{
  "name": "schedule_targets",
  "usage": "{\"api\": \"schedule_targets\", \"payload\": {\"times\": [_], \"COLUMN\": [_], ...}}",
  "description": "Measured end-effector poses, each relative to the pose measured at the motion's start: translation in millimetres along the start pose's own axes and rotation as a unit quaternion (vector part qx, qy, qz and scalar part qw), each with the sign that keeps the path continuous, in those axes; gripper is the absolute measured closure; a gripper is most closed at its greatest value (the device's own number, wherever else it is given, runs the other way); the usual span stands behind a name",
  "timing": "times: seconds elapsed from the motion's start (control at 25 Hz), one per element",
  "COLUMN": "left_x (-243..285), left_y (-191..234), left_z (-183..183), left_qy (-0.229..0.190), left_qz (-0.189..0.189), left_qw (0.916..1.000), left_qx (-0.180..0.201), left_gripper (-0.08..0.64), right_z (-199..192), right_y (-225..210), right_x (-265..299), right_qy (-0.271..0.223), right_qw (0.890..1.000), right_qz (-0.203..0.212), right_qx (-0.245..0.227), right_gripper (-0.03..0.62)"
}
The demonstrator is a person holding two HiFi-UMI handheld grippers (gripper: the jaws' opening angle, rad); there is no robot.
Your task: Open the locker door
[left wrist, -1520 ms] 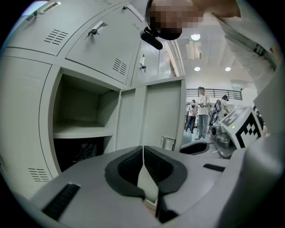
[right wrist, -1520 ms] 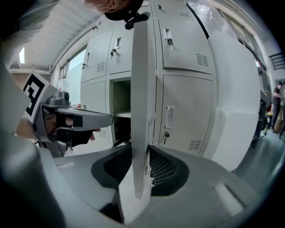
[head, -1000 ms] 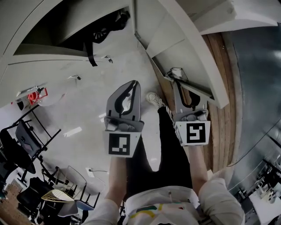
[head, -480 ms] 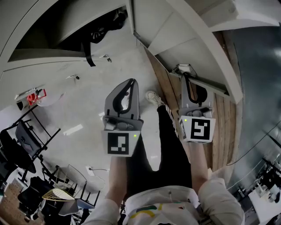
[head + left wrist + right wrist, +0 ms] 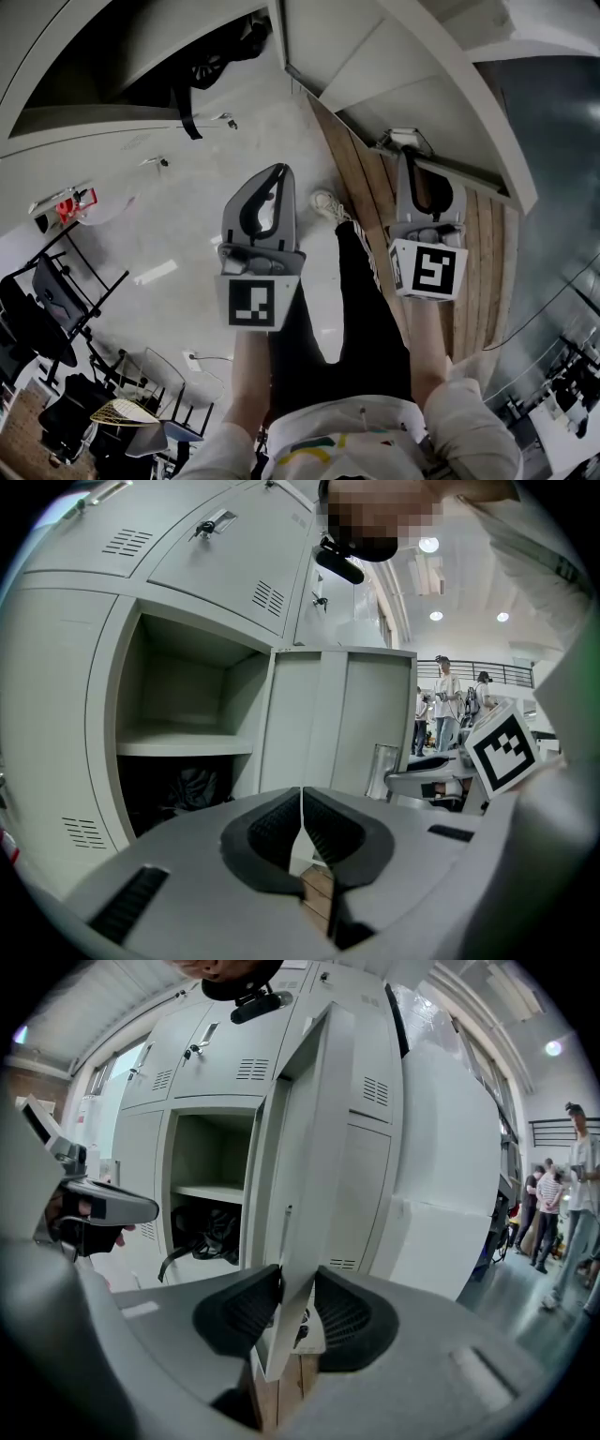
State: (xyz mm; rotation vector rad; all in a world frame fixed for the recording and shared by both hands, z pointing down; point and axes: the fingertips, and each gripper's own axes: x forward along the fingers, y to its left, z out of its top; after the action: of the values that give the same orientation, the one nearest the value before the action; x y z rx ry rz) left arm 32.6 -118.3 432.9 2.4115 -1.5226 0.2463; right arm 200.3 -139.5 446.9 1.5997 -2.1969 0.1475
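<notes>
Grey locker bank, far side. Locker door already swung well out, standing edge-on to the right gripper. The door's free edge sits between the jaws, which are opening; the right pad looks clear of the metal. The open compartment has a shelf with a dark bag beneath. Left gripper idle at left, jaws clenched on nothing. To finish well, spread the jaws fully, then back straight off the edge so the door isn't dragged.
</notes>
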Motion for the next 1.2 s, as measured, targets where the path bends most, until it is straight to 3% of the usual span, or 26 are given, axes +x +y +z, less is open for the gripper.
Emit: {"api": "schedule_targets", "payload": {"times": [0.36,1.2], "left_x": [2,-6], "left_y": [1,4], "left_z": [1,-1], "left_qy": [0.003,0.004], "left_qz": [-0.008,-0.006], "left_qw": [1.0000,1.0000], "left_qx": [0.001,-0.002], "left_gripper": [0.543,0.543], "right_z": [2,-1], "right_y": [-7,-4], "right_x": [2,-9], "right_qy": [0.003,0.005], "right_qw": [0.999,0.998], "right_qz": [-0.040,-0.068], "right_qx": [-0.004,-0.018], "right_gripper": [0.466,0.445]}}
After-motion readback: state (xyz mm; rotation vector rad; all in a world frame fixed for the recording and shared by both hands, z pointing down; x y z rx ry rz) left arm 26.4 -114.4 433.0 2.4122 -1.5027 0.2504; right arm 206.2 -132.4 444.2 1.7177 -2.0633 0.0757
